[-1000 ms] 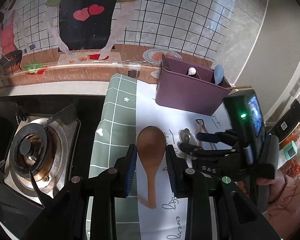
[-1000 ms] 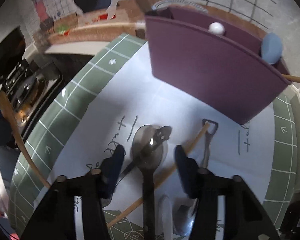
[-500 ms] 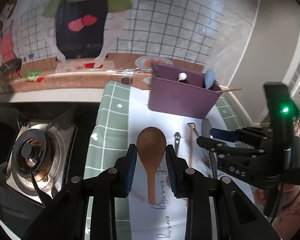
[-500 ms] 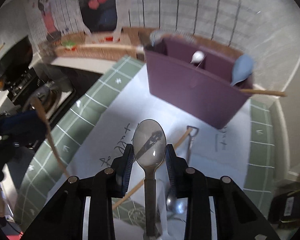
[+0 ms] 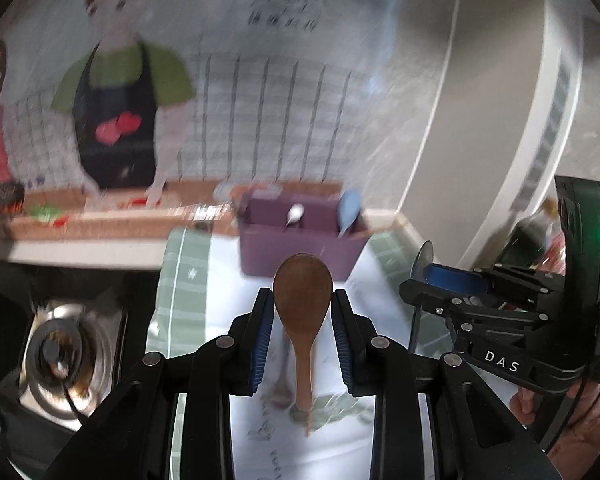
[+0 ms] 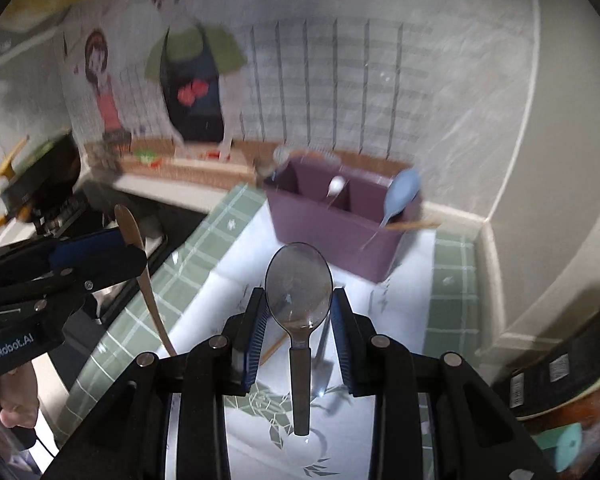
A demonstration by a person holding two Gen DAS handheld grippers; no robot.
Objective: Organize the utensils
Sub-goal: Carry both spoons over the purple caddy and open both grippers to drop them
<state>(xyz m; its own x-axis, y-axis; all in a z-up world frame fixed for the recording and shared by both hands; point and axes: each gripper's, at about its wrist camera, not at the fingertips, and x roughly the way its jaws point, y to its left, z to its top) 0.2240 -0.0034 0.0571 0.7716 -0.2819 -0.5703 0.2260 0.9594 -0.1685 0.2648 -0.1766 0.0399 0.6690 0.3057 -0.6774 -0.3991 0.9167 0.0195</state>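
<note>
Left tongs (image 5: pixel 302 312): clamped on wooden spoon (image 5: pixel 302 304). Right tongs (image 6: pixel 299 308): just closed, gripping grey spoon (image 6: pixel 299 292). Purple caddy (image 6: pixel 332 232) beyond.

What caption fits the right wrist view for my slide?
Right gripper holding a clear spoon aloft, purple utensil caddy ahead on the counter.

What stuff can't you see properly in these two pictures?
- Inside the purple box: both views show only the tops of a white-tipped utensil and a blue spoon; the walls hide the rest.
- Writing high on the wall: blurred in both views.
- Utensils left on the mat, right wrist view: mostly hidden behind the right gripper and its metal spoon.
- Wooden spoon's handle end, left wrist view: blurred.
</note>
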